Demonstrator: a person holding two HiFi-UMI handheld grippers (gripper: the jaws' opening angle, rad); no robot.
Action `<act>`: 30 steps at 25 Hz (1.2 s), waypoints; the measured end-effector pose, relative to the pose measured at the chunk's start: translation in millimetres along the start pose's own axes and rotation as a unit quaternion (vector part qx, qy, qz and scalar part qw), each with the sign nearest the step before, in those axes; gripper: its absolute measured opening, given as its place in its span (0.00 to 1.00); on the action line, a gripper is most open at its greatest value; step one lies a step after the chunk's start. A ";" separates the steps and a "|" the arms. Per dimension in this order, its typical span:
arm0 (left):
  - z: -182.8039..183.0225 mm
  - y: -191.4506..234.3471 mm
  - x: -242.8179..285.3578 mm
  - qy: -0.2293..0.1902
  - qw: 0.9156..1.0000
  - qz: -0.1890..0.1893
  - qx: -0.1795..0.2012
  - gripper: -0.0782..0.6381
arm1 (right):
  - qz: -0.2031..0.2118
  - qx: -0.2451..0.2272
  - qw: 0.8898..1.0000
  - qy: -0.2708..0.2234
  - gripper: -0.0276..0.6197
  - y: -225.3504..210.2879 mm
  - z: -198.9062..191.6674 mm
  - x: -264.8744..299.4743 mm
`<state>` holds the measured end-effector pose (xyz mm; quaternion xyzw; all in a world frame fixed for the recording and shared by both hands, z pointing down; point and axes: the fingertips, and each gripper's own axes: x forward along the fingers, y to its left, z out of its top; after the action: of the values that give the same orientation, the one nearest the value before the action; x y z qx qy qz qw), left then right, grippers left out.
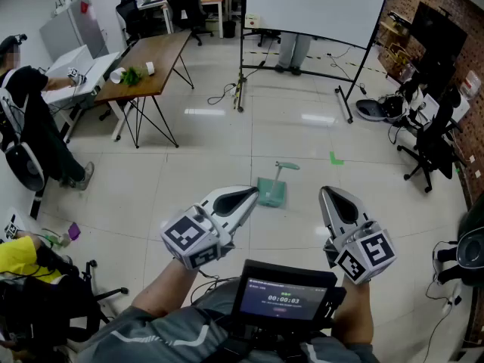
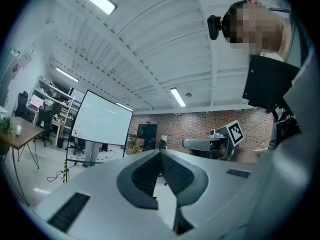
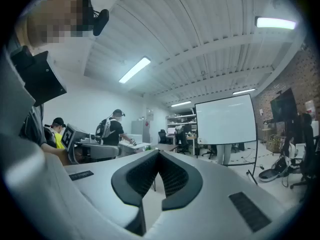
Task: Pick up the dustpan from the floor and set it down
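The green dustpan lies on the floor ahead of and below both tongs, between them. Its handle runs away from the person and slightly right. The left tongs look nearer than the right tongs. Both are closed and empty. The chest screen shows a timer too small to read.

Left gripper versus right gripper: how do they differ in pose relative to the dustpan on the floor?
The left gripper slants across toward the green dustpan, while the right gripper points nearly straight ahead. In the head view the left gripper's tip appears right beside the dustpan's edge; the right gripper's tip sits clearly off to its side. Shared: both have jaws shut on nothing, and the dustpan lies unheld on the floor.
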<state>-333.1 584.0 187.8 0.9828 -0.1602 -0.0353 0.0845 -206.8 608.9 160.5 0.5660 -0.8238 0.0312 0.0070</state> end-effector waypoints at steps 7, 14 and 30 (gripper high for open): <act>6.4 58.1 6.5 0.000 1.000 0.000 -0.002 0.15 | -0.002 0.008 1.000 0.003 0.07 -12.0 -4.3 57.6; -7.6 110.7 76.6 0.001 1.000 0.024 0.004 0.15 | 0.014 0.012 1.000 -0.002 0.07 -95.7 -24.8 108.5; 37.2 253.7 336.7 -0.022 0.992 0.124 0.024 0.15 | 0.173 -0.002 0.985 0.015 0.12 -344.0 0.5 261.6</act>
<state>-96.5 233.2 182.0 0.9562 -0.2833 -0.0419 0.0610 20.1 242.1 187.2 0.4146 -0.9090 0.0390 0.0152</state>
